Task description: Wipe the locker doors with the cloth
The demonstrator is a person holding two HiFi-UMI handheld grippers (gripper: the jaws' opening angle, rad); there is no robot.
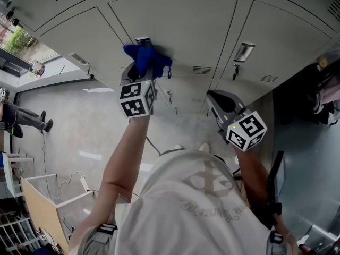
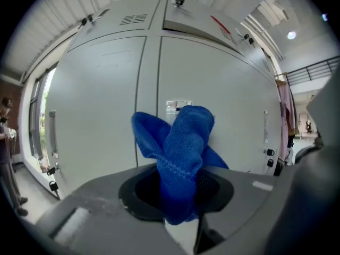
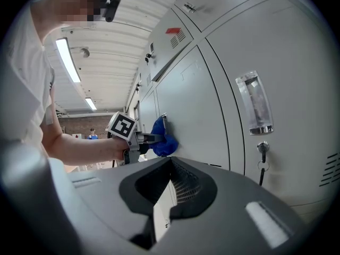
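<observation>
A blue cloth (image 1: 147, 59) is bunched in my left gripper (image 1: 142, 74), which is shut on it and presses it against a pale grey locker door (image 1: 180, 20) at the door's handle. In the left gripper view the cloth (image 2: 178, 153) stands up out of the gripper (image 2: 178, 198) and hides most of the handle (image 2: 175, 105). My right gripper (image 1: 213, 97) hangs lower and to the right, away from the doors, shut with nothing in it. In the right gripper view the gripper (image 3: 164, 198) looks along the locker row at the cloth (image 3: 164, 142) and the left gripper (image 3: 139, 139).
The neighbouring door has a clear handle (image 3: 255, 104) with a key (image 3: 261, 153) in the lock below. A person (image 1: 21, 118) stands far off at the left. A wooden frame (image 1: 48, 206) sits low left. Clothes (image 1: 329, 89) hang at the right.
</observation>
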